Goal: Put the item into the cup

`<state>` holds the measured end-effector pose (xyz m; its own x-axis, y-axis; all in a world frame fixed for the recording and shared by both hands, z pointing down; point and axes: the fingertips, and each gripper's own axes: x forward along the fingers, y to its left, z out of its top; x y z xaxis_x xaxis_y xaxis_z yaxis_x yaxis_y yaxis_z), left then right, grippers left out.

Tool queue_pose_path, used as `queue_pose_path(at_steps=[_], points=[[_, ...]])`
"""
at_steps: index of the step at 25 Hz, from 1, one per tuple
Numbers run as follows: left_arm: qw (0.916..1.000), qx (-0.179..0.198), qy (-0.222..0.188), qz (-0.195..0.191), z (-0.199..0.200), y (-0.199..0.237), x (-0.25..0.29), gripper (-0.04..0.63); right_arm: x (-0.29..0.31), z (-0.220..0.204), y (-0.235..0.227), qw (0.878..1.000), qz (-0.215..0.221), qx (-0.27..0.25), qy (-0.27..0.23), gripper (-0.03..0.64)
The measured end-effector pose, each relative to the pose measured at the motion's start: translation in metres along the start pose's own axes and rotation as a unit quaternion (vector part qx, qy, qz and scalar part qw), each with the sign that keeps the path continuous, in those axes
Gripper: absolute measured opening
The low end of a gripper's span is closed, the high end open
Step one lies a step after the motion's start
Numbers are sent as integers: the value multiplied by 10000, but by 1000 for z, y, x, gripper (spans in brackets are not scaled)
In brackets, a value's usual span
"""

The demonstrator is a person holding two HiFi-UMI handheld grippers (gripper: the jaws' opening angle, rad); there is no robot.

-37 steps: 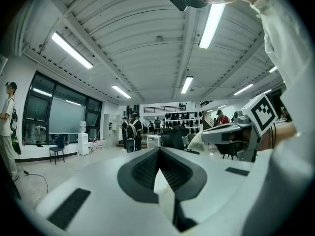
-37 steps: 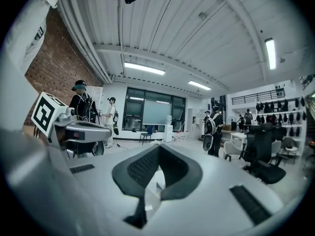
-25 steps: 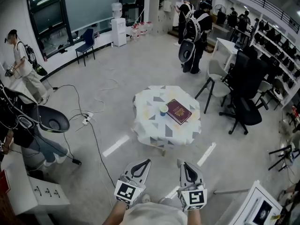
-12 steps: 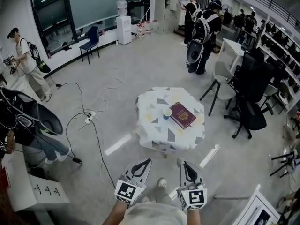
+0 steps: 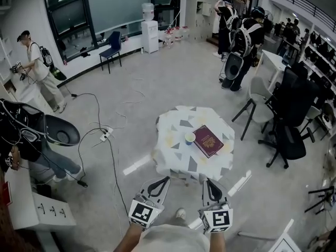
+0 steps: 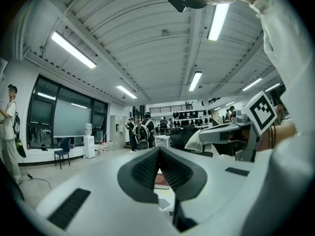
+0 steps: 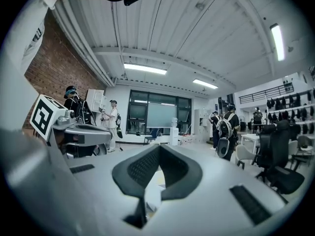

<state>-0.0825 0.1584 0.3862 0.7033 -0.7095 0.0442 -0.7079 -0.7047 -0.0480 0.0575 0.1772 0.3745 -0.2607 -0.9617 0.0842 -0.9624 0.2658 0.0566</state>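
L claw (image 5: pixel 164 179) & R claw (image 5: pixel 208 182) both pinched together, empty, well short of the tabletop (image 5: pixel 173 154) dead ahead, cup (image 5: pixel 189 138) just left of red book (image 5: pixel 208 140), roughly midway btwn the 2.

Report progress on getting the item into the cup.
Done: nothing visible; the cup stands on the table beside a red booklet, its contents too small to tell. In hand: nothing; the left gripper and right gripper are both shut and empty, short of the table. Left: reaching the table, picking up the item, placing it in the cup.
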Motion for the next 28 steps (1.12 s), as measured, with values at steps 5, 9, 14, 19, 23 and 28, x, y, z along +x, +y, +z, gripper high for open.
queue_pose_path(at_steps=[5,9,14,19,23,28], points=[[9999,-13,57,158,2,5,27,12,23,-1,-24,9999,122,6,79,6],[9997,37,79,248,5,4,47,12,34,-3,-42,9996,279,43,-27,6],[9993,82,97,353,9,2,68,12,44,-3,-61,9989,447,70,-134,6],[9989,131,163,431,9,-1,86,12,53,-5,-79,9985,519,101,-141,6],[9985,136,201,490,10,-3,97,12,59,-5,-91,9983,543,176,-134,6],[9983,187,218,510,10,2,114,12,73,-5,-101,9983,543,178,-93,6]])
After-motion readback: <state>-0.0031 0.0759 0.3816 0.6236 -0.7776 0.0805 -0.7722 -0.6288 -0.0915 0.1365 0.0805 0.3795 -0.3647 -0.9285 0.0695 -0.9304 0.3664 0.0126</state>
